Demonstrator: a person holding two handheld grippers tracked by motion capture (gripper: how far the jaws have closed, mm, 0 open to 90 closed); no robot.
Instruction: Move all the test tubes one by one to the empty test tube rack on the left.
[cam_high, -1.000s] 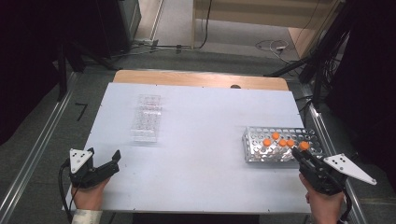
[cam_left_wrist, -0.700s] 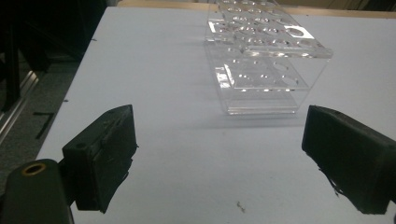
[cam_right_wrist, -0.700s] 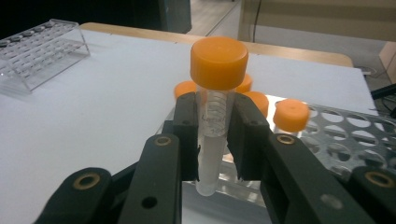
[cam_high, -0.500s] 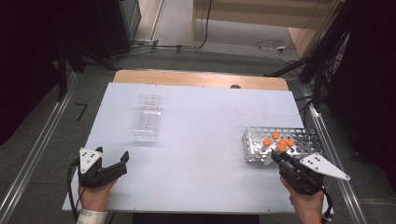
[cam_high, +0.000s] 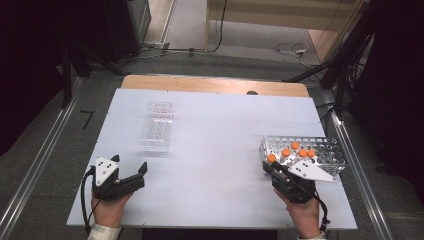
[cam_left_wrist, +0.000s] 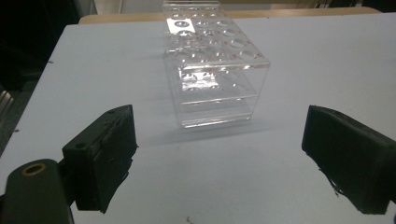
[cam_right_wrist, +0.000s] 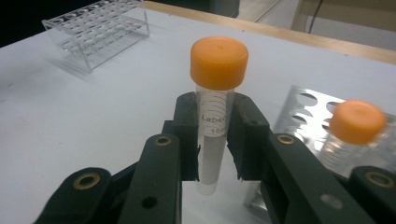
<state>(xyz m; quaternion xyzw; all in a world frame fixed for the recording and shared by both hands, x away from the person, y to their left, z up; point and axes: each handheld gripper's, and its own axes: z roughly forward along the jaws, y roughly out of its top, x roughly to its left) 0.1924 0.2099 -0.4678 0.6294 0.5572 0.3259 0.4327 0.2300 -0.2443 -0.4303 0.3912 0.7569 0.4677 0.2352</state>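
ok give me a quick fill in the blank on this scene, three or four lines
1. The right gripper is shut on a tube with an ____ cap.
2. The left gripper has its fingers ____.
3. The clear rack holds ____ tubes.
4. The other capped tubes stand in the ____ rack.

Missing words: orange; open; no; metal

Clear rack (cam_high: 157, 126) far left, metal rack (cam_high: 320, 152) with orange-capped tubes (cam_high: 295, 149) right, white table (cam_high: 215, 130)

A white table (cam_high: 215, 150) carries a clear rack (cam_high: 156, 126) and a metal rack (cam_high: 327, 150), well apart.
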